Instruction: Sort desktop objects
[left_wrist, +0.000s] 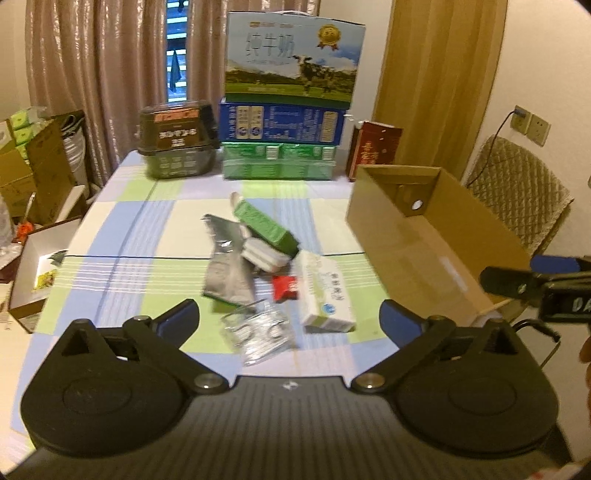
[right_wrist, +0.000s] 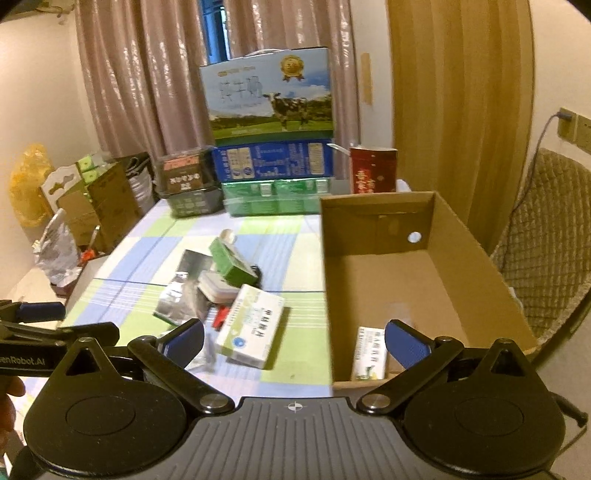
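Note:
A pile lies mid-table on the checked cloth: a green box, a silver foil pouch, a small white case, a red packet, a white medicine box and a clear blister pack. My left gripper hangs open just before the blister pack, holding nothing. At the right stands an open cardboard box with one white medicine box inside. My right gripper is open and empty, straddling the box's near left wall, with the white medicine box to its left.
Stacked milk cartons, a dark basket and a red box line the table's far edge. A quilted chair stands beyond the cardboard box. Cartons and bags crowd the floor at the left.

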